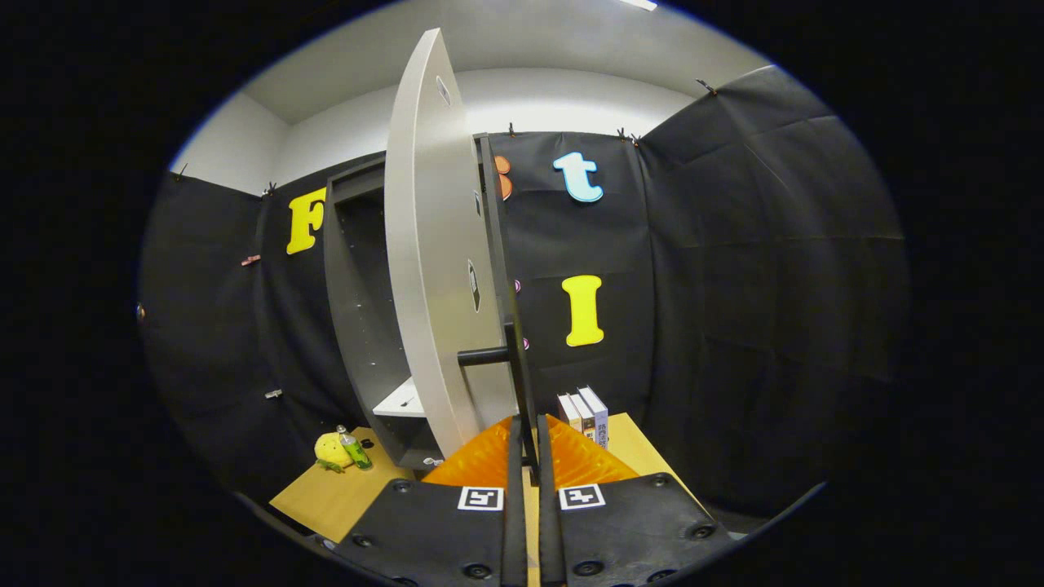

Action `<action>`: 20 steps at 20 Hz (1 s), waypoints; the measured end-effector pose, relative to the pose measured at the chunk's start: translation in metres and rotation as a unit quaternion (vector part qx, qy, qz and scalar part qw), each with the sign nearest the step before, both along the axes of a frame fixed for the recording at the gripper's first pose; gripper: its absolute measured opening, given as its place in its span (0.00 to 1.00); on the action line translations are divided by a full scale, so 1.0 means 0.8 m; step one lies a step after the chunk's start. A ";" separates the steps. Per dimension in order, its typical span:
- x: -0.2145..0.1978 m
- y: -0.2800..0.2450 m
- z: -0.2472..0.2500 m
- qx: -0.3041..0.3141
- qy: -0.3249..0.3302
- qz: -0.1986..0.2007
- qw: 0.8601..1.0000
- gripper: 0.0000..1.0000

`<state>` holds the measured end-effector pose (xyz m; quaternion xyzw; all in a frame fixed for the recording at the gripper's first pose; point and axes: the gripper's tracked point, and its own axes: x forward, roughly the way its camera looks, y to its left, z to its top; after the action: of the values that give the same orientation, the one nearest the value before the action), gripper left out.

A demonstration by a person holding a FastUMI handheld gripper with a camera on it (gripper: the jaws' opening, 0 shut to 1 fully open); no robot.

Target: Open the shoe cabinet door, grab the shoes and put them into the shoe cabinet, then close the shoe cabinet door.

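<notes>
A wooden table carries the dark shoe cabinet, which stands on it just beyond the gripper's nearly closed fingers. Left of the cabinet lie a yellow plush toy and a small green bottle, touching. Right of it, three books stand upright together.

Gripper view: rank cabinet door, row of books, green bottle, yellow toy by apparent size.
1. Cabinet door, nearest the hand-held gripper, whose fingers are nearly closed at its edge.
2. Row of books.
3. Yellow toy and green bottle: alike, not ranked.
</notes>
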<state>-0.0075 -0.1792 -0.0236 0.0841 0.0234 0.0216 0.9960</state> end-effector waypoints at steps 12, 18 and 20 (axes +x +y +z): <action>-0.061 0.025 0.071 -0.031 -0.067 -0.057 0.996 0.17; -0.067 0.124 0.063 -0.020 -0.062 0.007 0.998 0.98; -0.068 0.162 0.058 -0.016 -0.069 0.030 0.997 0.98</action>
<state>-0.0618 -0.0495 0.0228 0.0660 -0.0421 0.0566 0.9953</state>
